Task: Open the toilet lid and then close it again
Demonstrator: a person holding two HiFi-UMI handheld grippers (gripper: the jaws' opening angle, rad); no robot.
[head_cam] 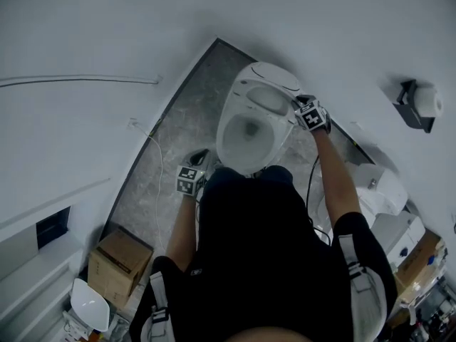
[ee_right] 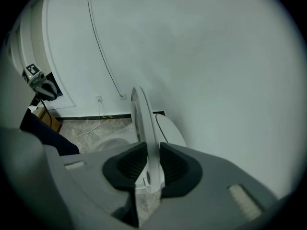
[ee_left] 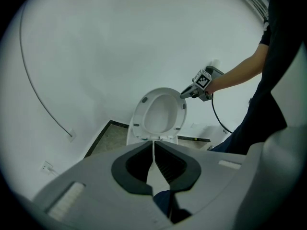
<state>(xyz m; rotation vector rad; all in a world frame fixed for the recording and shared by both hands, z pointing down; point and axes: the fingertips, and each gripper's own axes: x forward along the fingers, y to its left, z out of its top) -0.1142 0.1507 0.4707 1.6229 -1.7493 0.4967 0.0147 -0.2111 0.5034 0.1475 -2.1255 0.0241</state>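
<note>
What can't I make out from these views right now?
- Head view: the toilet bowl's front rim, hidden by the person's torso.
- Right gripper view: whether the right gripper's fingers clamp the lid alone or lid plus seat; it shows edge-on.
- Left gripper view: most of the bowl, behind the left gripper's body.

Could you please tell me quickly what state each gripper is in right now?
Left gripper: closed, empty.
Right gripper: closed on the raised toilet lid edge.

White walls (head_cam: 85, 27) all round. Grey marbled floor tiles (head_cam: 178, 141) at 10 o'clock, cardboard box (head_cam: 117, 266) at 7, wall-mounted roll holder (head_cam: 419, 104) at 3.
</note>
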